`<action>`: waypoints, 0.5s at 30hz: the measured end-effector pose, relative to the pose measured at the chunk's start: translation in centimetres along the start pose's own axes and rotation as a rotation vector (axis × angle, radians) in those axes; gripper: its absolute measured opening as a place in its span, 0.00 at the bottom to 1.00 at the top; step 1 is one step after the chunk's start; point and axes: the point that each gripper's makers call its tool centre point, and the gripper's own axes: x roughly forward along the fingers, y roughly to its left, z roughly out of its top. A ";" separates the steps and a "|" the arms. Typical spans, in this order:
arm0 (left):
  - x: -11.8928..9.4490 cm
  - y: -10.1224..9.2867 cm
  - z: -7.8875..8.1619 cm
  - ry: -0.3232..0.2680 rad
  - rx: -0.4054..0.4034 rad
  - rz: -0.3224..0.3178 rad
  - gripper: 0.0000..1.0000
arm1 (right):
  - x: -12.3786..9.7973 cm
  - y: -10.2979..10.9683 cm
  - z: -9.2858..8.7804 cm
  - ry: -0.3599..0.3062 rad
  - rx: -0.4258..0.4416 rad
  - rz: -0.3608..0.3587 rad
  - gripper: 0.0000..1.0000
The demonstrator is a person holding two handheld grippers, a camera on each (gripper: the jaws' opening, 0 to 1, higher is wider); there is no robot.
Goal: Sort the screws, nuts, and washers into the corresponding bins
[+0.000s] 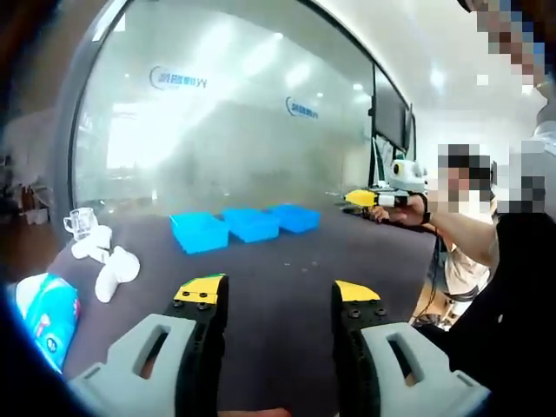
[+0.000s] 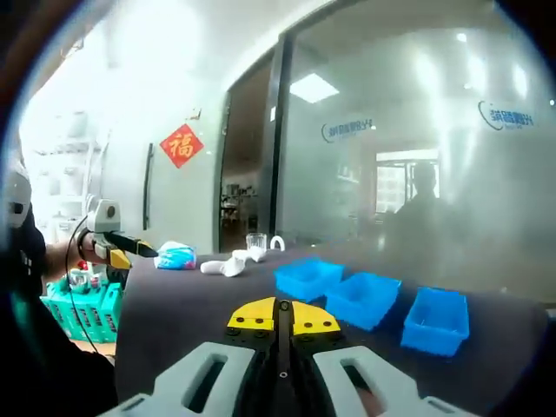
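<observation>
L claw (image 1: pixel 274 300) is spread wide, nothing between its yellow-tipped jaws, held low over the dark tabletop (image 1: pixel 287 261). Straight ahead of it, well apart, three blue bins (image 1: pixel 244 225) sit in a row, touching or nearly so; can't tell what's inside them. No screws, nuts or washers can be made out on the table. Off to the L of that claw: a clear glass cup (image 1: pixel 81 222), some white objects (image 1: pixel 108 261) just beside it, and nearer, a blue-and-white pack (image 1: pixel 45 314) at the table edge.

R claw (image 2: pixel 282 320) has its jaws pressed together, nothing visible between them. Ahead and to its R sit the same bins (image 2: pixel 375 301), well apart from the tips. Further ahead to its L: cup (image 2: pixel 255 242), white objects (image 2: pixel 224 265), pack (image 2: pixel 175 255). The L claw (image 2: pixel 129 246) comes in from far L, in a person's hand. Below it, beside the table, a teal crate (image 2: pixel 85 311). Frosted glass wall (image 2: pixel 417 156) behind.
</observation>
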 end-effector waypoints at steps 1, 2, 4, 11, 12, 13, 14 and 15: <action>0.0 0.0 0.0 -0.002 -0.001 0.001 0.47 | 0.4 -0.1 0.3 -0.004 -0.002 -0.005 0.01; 0.0 0.0 0.0 -0.003 -0.003 0.001 0.47 | 0.8 -0.4 0.5 -0.008 -0.004 -0.012 0.01; 0.1 0.0 0.1 -0.004 -0.003 0.000 0.47 | 1.7 -0.8 1.0 -0.015 -0.002 -0.019 0.01; 0.1 -0.1 0.3 -0.010 0.002 0.001 0.47 | 5.1 -3.9 2.0 -0.009 0.011 -0.085 0.01; 0.1 -0.1 0.3 -0.010 0.003 0.003 0.47 | 5.6 -4.6 1.9 0.003 0.004 -0.102 0.01; 0.1 -0.1 0.3 -0.011 0.002 0.003 0.47 | 6.1 -5.0 2.0 -0.005 -0.003 -0.112 0.01; 0.1 -0.1 0.4 -0.013 -0.001 0.006 0.47 | 6.5 -5.5 2.0 -0.004 0.005 -0.118 0.01; 0.1 -0.1 0.4 -0.015 -0.001 0.007 0.47 | 6.8 -5.9 1.9 -0.001 0.017 -0.124 0.01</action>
